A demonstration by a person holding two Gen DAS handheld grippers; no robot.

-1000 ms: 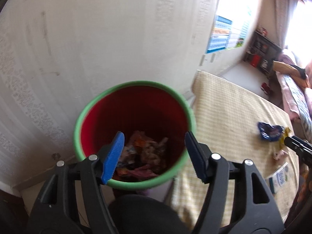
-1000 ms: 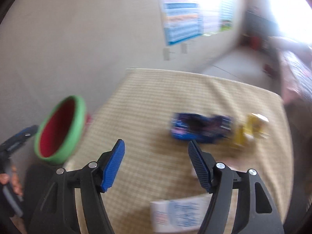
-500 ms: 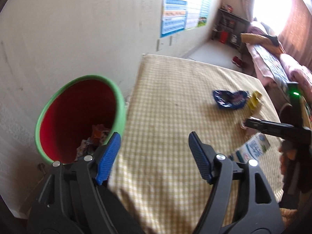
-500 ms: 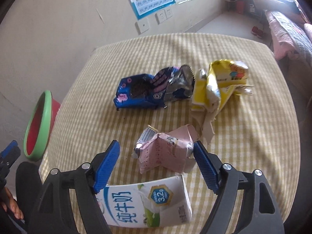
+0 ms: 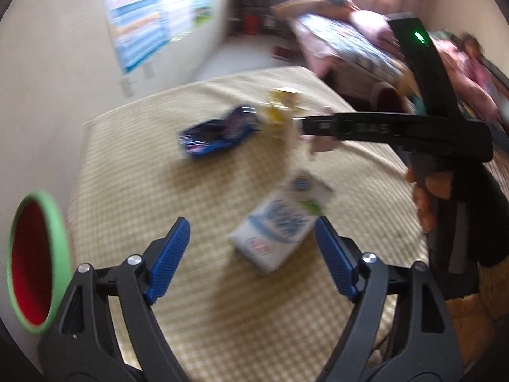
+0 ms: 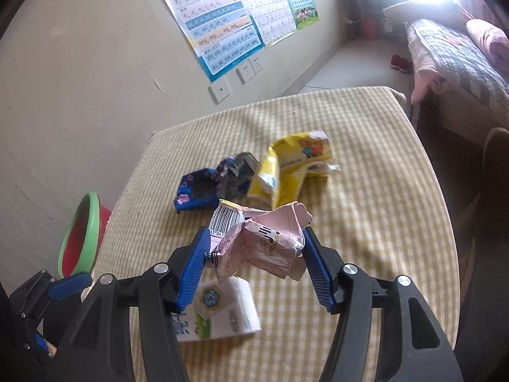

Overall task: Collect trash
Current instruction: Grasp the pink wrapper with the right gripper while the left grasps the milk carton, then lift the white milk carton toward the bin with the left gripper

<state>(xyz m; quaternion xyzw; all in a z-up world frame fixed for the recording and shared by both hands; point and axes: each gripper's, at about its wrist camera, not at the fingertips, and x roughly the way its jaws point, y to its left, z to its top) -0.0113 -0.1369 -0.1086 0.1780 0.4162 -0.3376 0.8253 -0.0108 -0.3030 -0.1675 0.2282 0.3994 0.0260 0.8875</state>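
Note:
My right gripper is closed on a crumpled pink carton, its blue pads touching both sides, just above the checkered table. A white milk carton lies under it; it also shows in the left wrist view. A blue wrapper and a yellow wrapper lie farther back. My left gripper is open and empty, hovering above the table near the milk carton. The red bin with a green rim stands left of the table, also in the right wrist view.
A wall with posters and sockets is behind the table. A bed stands at the far right. The right gripper's body crosses the left wrist view above the table.
My left gripper swung from over the bin to over the table. My right gripper moved down and forward and closed on the pink carton.

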